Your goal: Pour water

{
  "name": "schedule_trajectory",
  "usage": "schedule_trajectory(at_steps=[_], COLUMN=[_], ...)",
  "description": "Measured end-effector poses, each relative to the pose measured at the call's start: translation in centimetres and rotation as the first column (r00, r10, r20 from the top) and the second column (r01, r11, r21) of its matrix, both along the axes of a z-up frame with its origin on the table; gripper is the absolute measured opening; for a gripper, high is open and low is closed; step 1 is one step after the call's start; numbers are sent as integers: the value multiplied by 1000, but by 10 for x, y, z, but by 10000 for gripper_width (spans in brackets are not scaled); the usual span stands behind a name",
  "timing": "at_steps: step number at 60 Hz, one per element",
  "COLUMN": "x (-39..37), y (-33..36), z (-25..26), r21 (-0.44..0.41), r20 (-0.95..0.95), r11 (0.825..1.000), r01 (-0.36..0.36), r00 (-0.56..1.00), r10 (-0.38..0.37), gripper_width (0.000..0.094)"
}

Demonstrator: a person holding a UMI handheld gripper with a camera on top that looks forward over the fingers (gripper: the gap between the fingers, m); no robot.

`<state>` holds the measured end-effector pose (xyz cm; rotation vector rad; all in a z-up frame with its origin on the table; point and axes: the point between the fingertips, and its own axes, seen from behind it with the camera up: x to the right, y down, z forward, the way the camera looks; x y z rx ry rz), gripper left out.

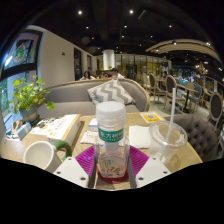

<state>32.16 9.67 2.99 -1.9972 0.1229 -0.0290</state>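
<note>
A clear plastic water bottle (111, 140) with a white cap and a green-and-white label stands upright between my fingers. My gripper (112, 166) is shut on the bottle's lower body, with the magenta pads (88, 158) pressed against both sides. To the right of the bottle, just beyond the right finger, a clear plastic cup (167, 142) stands on the table. A white mug (42, 153) sits to the left, beside the left finger.
The wooden table (75, 145) also carries a book or menu stand (58, 128) at the left and papers (140, 133) behind the bottle. A potted plant (28, 97) stands at the far left. A grey sofa with a cushion (108, 92) and café chairs (190, 92) lie beyond.
</note>
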Motion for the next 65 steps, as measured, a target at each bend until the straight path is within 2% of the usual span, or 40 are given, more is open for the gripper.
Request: schedule_trajectory(at_steps=[4,10,13,36,43,59,65], x=[0,-2,-1,-54,-76,-109,-118], y=[-6,-25,-36,-198,-239,-299,-306], z=[-2,-5,0,102,127,149,150], r21=[-40,-128,-148,-251,-253,-251,-260], r20=[-13,-29,-23,72,94,91,84], r11=[999,992,989,968,967,965,963], r01=[8,14,22,22,39,78,69], r00=[1000,999,999,997,995,994,995], r10=[-9,-18,-25,-5,-15,-56,-48], gripper_width=[537,866,843,852,856,851,853])
